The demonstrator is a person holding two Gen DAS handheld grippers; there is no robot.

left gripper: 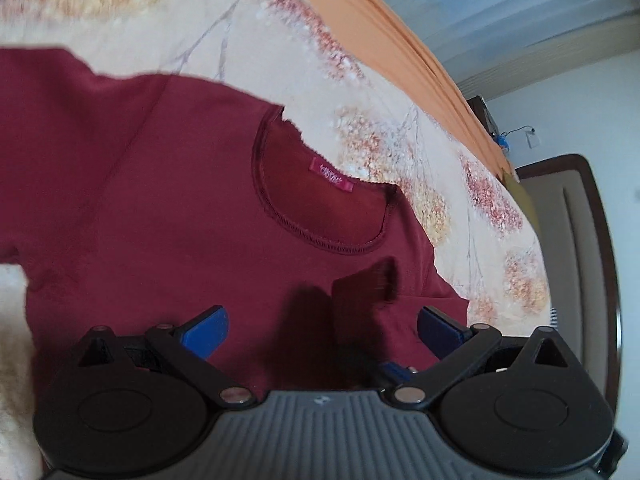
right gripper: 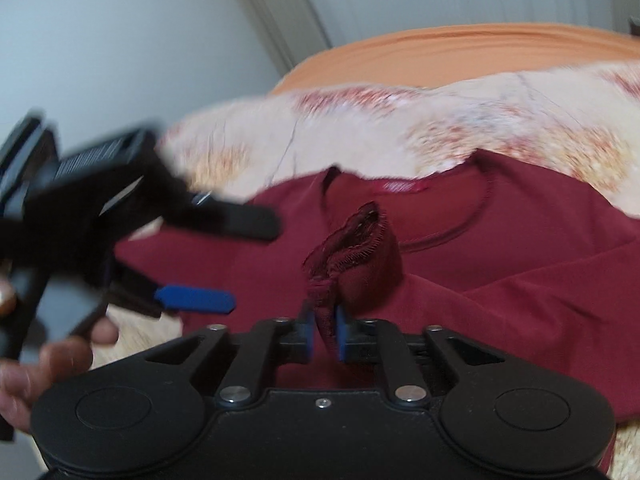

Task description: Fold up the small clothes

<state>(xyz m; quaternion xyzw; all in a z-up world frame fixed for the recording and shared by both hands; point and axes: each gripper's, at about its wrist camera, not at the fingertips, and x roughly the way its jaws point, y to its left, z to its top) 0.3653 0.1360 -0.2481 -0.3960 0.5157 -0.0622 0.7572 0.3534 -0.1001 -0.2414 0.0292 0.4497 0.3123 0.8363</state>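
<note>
Floral cream blanket covers bed; orange sheet along far edge beyond both grippers. White wall, pale curtain behind; dark headboard right of left gripper.

Maroon shirt lies flat on blanket under both tools, neckline and label ahead of left gripper.

Left gripper spread wide over shirt, nothing between pads.

Right gripper: jaws narrow, cuff bunched between blue pads; pressing or slack, cannot tell.

Left gripper and hand blurred left of right gripper, blocking blanket there.
</note>
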